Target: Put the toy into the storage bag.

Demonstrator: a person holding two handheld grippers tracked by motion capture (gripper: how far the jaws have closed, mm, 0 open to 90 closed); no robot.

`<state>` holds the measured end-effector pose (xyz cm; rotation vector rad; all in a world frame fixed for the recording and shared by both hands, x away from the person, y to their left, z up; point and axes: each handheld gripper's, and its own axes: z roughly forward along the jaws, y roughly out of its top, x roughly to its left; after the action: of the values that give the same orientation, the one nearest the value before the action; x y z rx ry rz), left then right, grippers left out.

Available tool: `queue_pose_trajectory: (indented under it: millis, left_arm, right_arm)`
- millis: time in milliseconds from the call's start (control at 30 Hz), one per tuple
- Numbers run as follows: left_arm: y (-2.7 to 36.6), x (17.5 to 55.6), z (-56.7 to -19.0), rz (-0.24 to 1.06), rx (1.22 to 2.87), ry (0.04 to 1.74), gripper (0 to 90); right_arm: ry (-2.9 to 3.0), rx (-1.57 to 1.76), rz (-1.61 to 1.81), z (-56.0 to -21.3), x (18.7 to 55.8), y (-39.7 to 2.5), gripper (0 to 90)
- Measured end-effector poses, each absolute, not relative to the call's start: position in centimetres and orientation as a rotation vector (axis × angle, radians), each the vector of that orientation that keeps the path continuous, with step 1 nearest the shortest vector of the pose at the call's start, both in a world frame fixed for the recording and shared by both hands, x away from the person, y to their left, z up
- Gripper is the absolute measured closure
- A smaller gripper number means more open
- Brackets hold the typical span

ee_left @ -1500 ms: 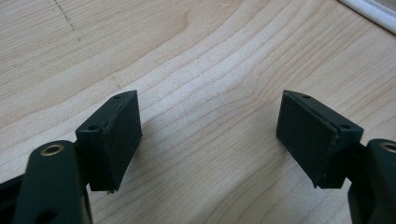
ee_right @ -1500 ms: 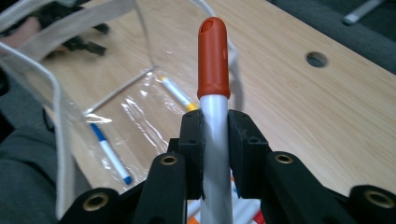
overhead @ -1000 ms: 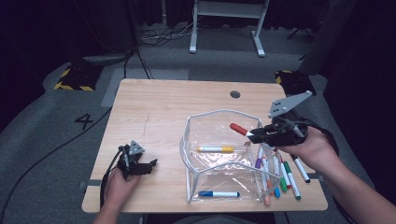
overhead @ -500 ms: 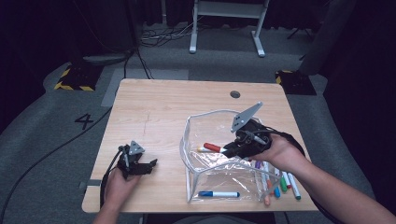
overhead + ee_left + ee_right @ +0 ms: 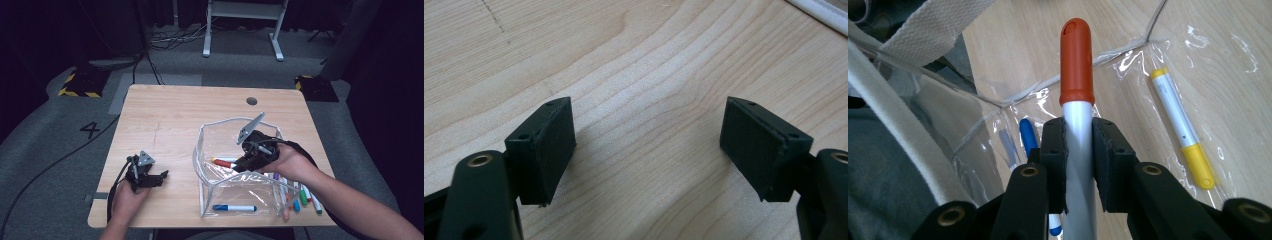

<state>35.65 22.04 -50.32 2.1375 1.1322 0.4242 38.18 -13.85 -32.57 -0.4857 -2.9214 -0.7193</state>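
A clear plastic pouch (image 5: pixel 202 150) with white trim stands open on the table's right half. My right gripper (image 5: pixel 241 164) reaches down inside it, shut on a white marker with a red cap (image 5: pixel 222 161). In the right gripper view the jaws of that gripper (image 5: pixel 1078 131) clamp the red-capped marker (image 5: pixel 1077 65) by its barrel, above the pouch floor. A yellow-capped marker (image 5: pixel 1180 135) and a blue-capped marker (image 5: pixel 1027 134) lie in the pouch. My left gripper (image 5: pixel 150 177) rests open on the table at the front left; its jaws (image 5: pixel 649 132) hold nothing over bare wood.
Several loose coloured markers (image 5: pixel 297 195) lie on the table just right of the pouch, under the right forearm. A blue-capped marker (image 5: pixel 234 207) lies at the pouch's near side. The wooden table (image 5: pixel 175 120) has a round cable hole (image 5: pixel 252 101) at the back right.
My right gripper has carried the red-capped marker leftward from beside the loose markers, over the pouch's rim and down into the pouch. The left gripper has stayed put.
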Motion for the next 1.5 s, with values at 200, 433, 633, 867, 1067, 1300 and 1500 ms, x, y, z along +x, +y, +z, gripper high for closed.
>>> queue_pose_trajectory:
  millis: [200,433,633,867,1067,1300,1500]
  left_arm:
    - [22.0,35.6,-50.3,0.424,2.137,1.132,22.4]
    - [22.0,35.6,-50.3,0.424,2.137,1.132,22.4]
    - [22.0,35.7,-50.3,0.425,2.137,1.132,22.4]
    - [22.0,35.6,-50.3,0.424,2.137,1.132,22.4]
    - [22.0,35.6,-50.3,0.424,2.137,1.133,22.4]
    - [22.0,35.6,-50.3,0.425,2.137,1.132,22.4]
    - [22.0,35.6,-50.3,0.425,2.135,1.133,22.4]
  right_arm:
    - [-2.934,-0.499,-0.703,-32.8,38.5,-13.8,76.4]
    - [-2.937,-0.46,-0.617,-34.1,38.1,-13.0,76.4]
    - [-2.942,-0.421,-0.546,-35.2,37.8,-12.3,76.3]
    - [-2.948,-0.395,-0.431,-36.7,37.5,-11.5,76.3]
    - [-2.947,-0.375,-0.342,-37.4,37.4,-11.2,76.3]
    - [-2.946,-0.339,-0.198,-38.9,37.7,-10.4,76.3]
    - [-2.926,-0.327,-0.132,-39.6,37.7,-10.0,76.3]
